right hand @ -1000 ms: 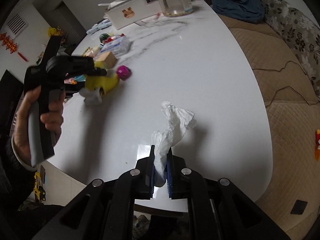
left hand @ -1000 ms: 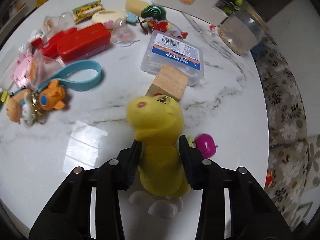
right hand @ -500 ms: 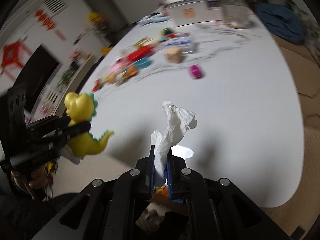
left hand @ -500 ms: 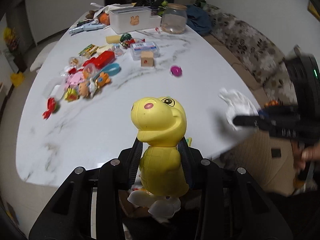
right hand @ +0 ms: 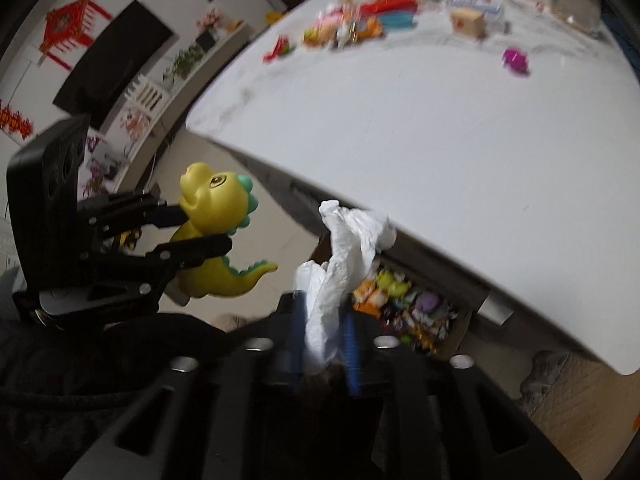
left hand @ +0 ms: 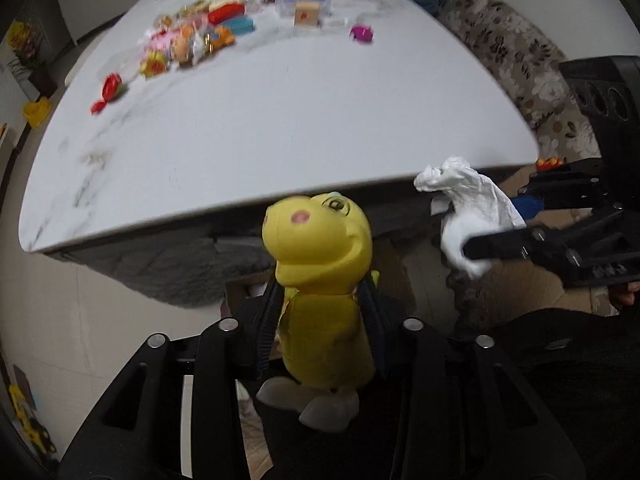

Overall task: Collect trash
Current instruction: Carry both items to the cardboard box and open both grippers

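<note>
1. My left gripper (left hand: 322, 320) is closed on the yellow dinosaur toy (left hand: 320, 300); the two jaws press its body from both sides, just under the head.
2. The toy stands upright between the jaws, its head above the fingertips and its pale feet below them. In the right wrist view I see the same toy (right hand: 216, 236) from the side, with green spikes on its back and tail, held in the left gripper (right hand: 192, 232).
3. My right gripper (right hand: 322, 340) is closed on a crumpled white tissue (right hand: 344, 264). The lower part of the tissue is pinched between the blue pads (right hand: 349, 344), and the upper part stands free above them.
4. In the left wrist view the tissue (left hand: 472, 208) and the right gripper (left hand: 480, 246) are to the right of the toy, near it but not touching.
5. Both grippers are off the white marble table (left hand: 280, 120), in front of its near edge and lower than the top.
6. Far on the table lie many small toys, a wooden block (left hand: 307, 14) and a pink ball (left hand: 361, 33), all blurred.
7. Under the table edge, in the right wrist view, there is a cardboard box (right hand: 460, 326) with colourful small things inside.
</note>
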`<control>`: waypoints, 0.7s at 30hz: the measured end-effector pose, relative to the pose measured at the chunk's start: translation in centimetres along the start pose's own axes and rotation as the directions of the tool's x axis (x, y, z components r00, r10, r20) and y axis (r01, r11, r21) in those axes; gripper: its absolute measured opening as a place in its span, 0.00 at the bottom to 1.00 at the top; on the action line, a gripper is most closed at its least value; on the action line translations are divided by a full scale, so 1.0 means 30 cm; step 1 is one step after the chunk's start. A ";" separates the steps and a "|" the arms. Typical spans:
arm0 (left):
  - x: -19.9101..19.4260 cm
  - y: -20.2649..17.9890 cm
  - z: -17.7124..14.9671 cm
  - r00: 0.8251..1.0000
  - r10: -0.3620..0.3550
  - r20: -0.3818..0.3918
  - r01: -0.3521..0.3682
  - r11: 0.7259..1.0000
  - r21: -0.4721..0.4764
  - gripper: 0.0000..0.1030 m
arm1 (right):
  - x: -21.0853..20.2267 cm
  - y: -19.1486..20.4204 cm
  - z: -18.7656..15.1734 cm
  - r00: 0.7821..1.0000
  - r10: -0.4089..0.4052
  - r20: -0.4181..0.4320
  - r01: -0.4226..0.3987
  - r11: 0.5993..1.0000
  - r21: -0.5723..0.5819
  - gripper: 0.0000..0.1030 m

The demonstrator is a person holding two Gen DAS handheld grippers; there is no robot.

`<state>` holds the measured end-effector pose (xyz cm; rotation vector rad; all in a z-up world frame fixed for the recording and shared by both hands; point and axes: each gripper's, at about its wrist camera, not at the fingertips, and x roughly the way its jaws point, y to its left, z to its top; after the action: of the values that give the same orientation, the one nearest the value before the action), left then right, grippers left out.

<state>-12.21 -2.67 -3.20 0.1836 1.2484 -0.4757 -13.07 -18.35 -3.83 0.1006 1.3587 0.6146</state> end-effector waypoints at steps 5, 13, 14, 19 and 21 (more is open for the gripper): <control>0.080 0.021 -0.023 0.996 0.025 -0.081 -0.025 1.000 0.008 0.77 | 0.077 -0.017 -0.025 0.997 -0.020 -0.080 0.021 1.000 0.009 0.56; 0.039 0.133 0.017 0.999 0.033 -0.034 -0.035 0.998 -0.056 0.77 | -0.041 -0.073 0.072 0.994 -0.081 0.071 0.077 0.995 0.057 0.57; 0.028 0.145 0.025 0.999 0.031 -0.024 -0.033 0.997 -0.065 0.77 | -0.055 -0.098 0.109 0.989 -0.113 0.093 0.107 0.992 0.068 0.57; -0.024 0.248 0.111 0.998 0.051 0.042 -0.046 0.994 -0.095 0.77 | -0.099 -0.274 0.348 0.932 -0.285 0.226 0.246 0.951 0.185 0.57; -0.043 0.297 0.149 0.995 0.071 0.069 -0.063 0.992 -0.109 0.77 | -0.084 -0.350 0.452 0.904 -0.354 0.239 0.303 0.926 0.226 0.57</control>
<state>-4.70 3.84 -1.64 0.1163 1.1893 -0.3534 3.09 -24.56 -2.78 0.0984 1.1234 0.1780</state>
